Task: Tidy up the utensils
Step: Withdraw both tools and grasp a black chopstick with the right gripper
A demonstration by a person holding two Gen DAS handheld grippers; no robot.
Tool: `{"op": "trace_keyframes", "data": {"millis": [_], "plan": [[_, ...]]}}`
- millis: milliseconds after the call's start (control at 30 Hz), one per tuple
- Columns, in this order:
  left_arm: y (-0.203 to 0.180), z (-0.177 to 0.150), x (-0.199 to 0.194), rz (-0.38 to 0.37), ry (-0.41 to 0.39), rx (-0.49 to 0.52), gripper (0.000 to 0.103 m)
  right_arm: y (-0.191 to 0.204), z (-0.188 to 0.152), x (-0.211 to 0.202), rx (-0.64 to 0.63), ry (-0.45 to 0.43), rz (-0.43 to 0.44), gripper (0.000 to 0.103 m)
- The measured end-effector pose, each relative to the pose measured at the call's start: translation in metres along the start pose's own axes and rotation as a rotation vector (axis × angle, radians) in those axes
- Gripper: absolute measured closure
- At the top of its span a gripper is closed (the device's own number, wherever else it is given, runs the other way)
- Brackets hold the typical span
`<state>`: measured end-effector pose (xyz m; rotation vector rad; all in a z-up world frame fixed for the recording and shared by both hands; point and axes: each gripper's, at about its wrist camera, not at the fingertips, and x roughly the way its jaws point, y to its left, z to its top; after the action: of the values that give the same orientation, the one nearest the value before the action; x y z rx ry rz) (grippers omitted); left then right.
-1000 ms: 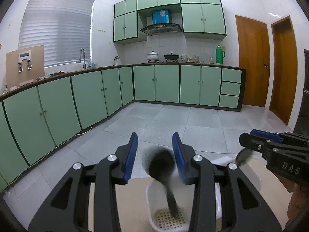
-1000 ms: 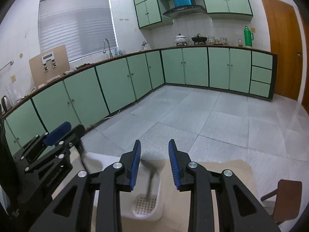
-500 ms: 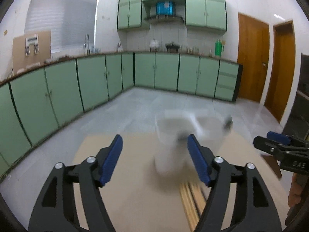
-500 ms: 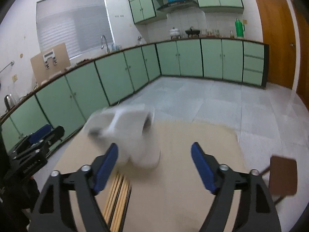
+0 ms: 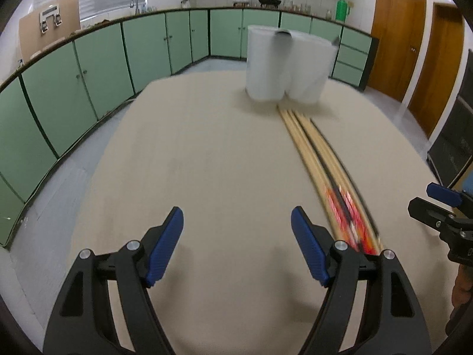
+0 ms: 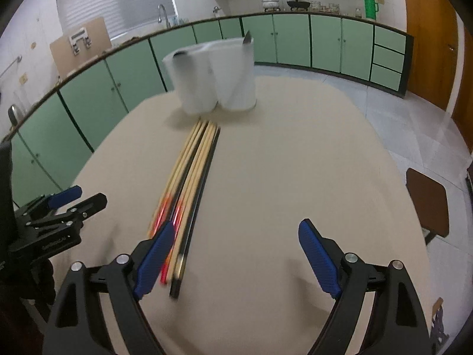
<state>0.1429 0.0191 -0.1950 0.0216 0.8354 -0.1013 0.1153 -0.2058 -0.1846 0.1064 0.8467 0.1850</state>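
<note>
Chopsticks [image 6: 189, 183] lie bundled lengthwise on the tan table [image 6: 295, 177], thin tips just short of the white utensil holder [image 6: 215, 74], where dark utensil ends show above the rim. Left gripper [image 5: 236, 239] is opening wide with nothing between its pads; right gripper [image 6: 233, 254] is spread wide and empty, its left finger over the chopsticks' painted ends. Risk: a pinch on so loose a bundle may scatter or roll sticks. A second ago both grippers hung narrow-jawed over the holder; now they sit back from it, lower.
</note>
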Motion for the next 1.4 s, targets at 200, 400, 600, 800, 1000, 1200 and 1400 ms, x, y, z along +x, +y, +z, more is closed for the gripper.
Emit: {"op": "trace_keyframes", "data": {"millis": [200, 400, 600, 800, 1000, 1200, 1400], "plan": [[-0.007, -0.018, -0.001, -0.005, 0.039, -0.014, 0.030, 0.023, -0.020, 0.006, -0.070, 0.042, -0.005, 0.034], [-0.015, -0.022, -0.002, -0.010, 0.049, -0.003, 0.029, 0.031, -0.031, 0.012, -0.108, 0.064, -0.031, 0.037], [-0.018, -0.026, -0.002, -0.006, 0.061, 0.011, 0.028, 0.022, -0.034, 0.006, -0.115, 0.053, -0.084, 0.038], [-0.019, -0.031, -0.002, -0.002, 0.071, 0.013, 0.028, 0.017, -0.043, -0.003, -0.111, 0.056, -0.045, 0.047], [-0.024, -0.031, -0.002, -0.009, 0.077, 0.014, 0.027, 0.027, -0.046, -0.001, -0.131, 0.035, -0.032, 0.065], [-0.038, -0.030, 0.002, -0.031, 0.086, 0.049, 0.027, 0.037, -0.047, 0.001, -0.178, 0.035, -0.026, 0.095], [-0.059, -0.029, 0.007, -0.053, 0.093, 0.091, 0.027, 0.019, -0.045, -0.001, -0.107, 0.035, -0.017, 0.096]]}}
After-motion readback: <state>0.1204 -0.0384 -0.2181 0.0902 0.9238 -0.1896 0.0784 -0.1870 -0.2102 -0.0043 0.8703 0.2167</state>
